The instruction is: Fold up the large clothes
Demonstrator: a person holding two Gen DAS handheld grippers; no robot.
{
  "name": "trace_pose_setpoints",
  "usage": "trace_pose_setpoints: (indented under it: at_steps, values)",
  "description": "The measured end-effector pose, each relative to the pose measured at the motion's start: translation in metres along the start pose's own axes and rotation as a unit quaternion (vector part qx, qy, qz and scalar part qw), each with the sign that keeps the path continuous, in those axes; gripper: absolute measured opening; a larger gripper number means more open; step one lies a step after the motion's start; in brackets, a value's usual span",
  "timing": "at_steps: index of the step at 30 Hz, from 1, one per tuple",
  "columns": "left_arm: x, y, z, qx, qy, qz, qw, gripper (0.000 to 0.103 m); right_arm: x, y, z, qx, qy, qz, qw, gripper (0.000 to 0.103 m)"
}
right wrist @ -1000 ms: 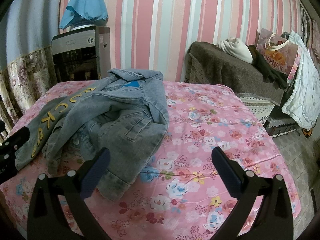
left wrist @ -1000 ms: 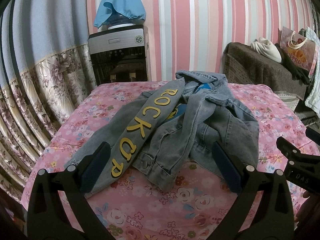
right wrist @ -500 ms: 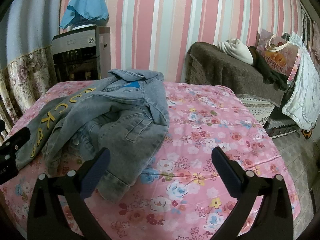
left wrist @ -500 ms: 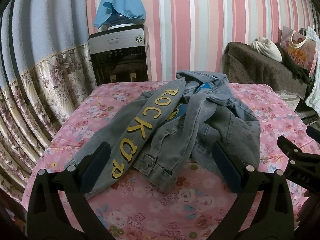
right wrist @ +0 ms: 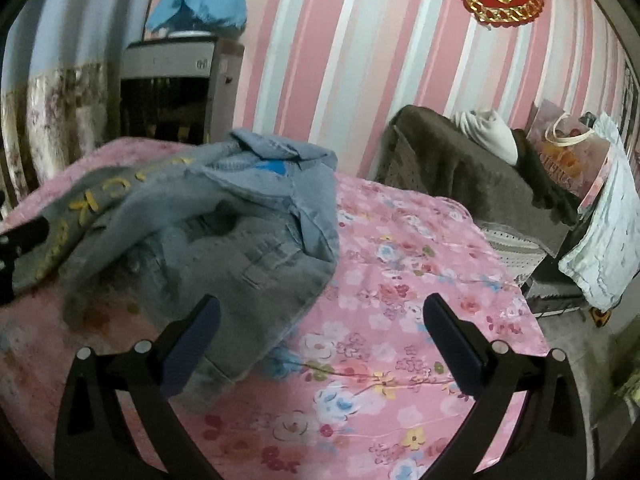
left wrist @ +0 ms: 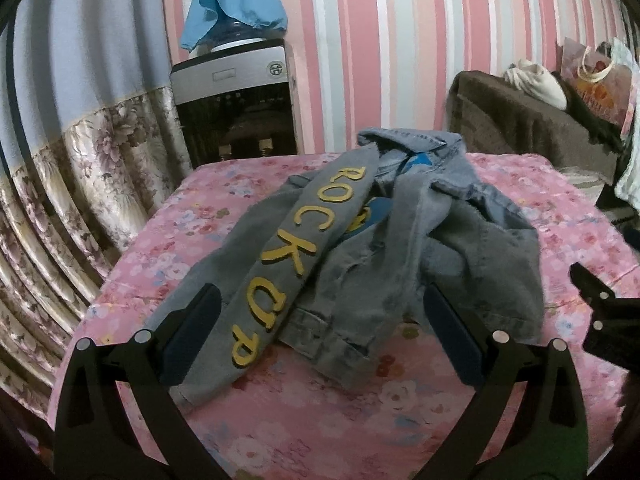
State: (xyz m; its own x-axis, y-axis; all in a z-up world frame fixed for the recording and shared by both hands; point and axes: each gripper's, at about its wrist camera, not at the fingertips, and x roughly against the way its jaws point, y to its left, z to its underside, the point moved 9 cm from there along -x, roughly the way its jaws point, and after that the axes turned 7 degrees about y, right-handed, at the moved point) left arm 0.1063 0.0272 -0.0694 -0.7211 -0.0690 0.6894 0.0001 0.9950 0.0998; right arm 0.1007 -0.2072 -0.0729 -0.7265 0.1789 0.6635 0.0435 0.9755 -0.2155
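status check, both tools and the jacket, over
Left tool open, empty, low over the sleeve. Right tool open, empty, at the hem. Denim jacket crumpled on the floral bedspread, unfolded. Nothing in the way.

I count one jacket (left wrist: 360,264) crumpled on the one table (left wrist: 208,216). Behind the table: one dispenser (left wrist: 236,100), one blue cloth (left wrist: 232,16) on top. Right of the table: one bag (right wrist: 568,160), one white bundle (right wrist: 490,138).

Grey-blue denim jacket (left wrist: 420,248) on pink floral sheet (left wrist: 304,412).
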Motion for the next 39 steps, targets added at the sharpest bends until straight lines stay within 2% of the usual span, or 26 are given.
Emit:
trace_pose_setpoints:
  at_steps: [5, 9, 12, 14, 20, 24, 26, 28, 30, 32, 35, 39]
  values:
    - [-0.015, 0.013, -0.003, -0.019, 0.003, -0.039, 0.9991, 0.100, -0.004, -0.004, -0.008, -0.012, -0.011, -0.032, 0.999, 0.101]
    - [-0.031, 0.020, -0.007, -0.028, 0.010, -0.033, 0.9990, 0.100, -0.020, -0.008, -0.012, -0.030, 0.011, -0.055, 0.998, 0.101]
    - [-0.043, 0.027, -0.013, -0.032, 0.018, -0.021, 0.9991, 0.100, -0.035, -0.005, -0.014, -0.044, 0.039, -0.088, 0.994, 0.101]
    - [-0.051, 0.032, -0.018, -0.029, 0.025, -0.003, 0.9993, 0.100, -0.039, -0.002, -0.021, -0.046, 0.042, -0.099, 0.993, 0.101]
    - [-0.069, 0.043, -0.033, -0.038, 0.029, 0.012, 0.9988, 0.100, -0.051, 0.017, -0.044, -0.035, 0.042, -0.122, 0.991, 0.101]
    - [-0.083, 0.045, -0.037, -0.049, 0.036, 0.018, 0.9980, 0.100, -0.061, 0.025, -0.052, -0.033, 0.056, -0.138, 0.988, 0.089]
    - [-0.090, 0.045, -0.034, -0.047, 0.046, 0.038, 0.9971, 0.091, -0.060, 0.035, -0.056, -0.028, 0.059, -0.151, 0.986, 0.087]
    - [-0.097, 0.043, -0.030, -0.047, 0.058, 0.055, 0.9956, 0.082, -0.060, 0.048, -0.057, -0.013, 0.064, -0.161, 0.985, 0.080]
    - [-0.103, 0.043, -0.026, -0.050, 0.068, 0.060, 0.9946, 0.073, -0.063, 0.057, -0.055, -0.007, 0.071, -0.169, 0.983, 0.061]
    - [-0.110, 0.043, -0.020, -0.050, 0.081, 0.070, 0.9930, 0.066, -0.070, 0.063, -0.050, -0.005, 0.084, -0.169, 0.982, 0.060]
    - [-0.116, 0.045, -0.011, -0.047, 0.095, 0.084, 0.9908, 0.066, -0.080, 0.062, -0.041, 0.006, 0.099, -0.146, 0.984, 0.060]
    - [-0.120, 0.043, 0.000, -0.054, 0.105, 0.097, 0.9882, 0.066, -0.092, 0.055, -0.027, -0.006, 0.131, -0.149, 0.980, 0.061]
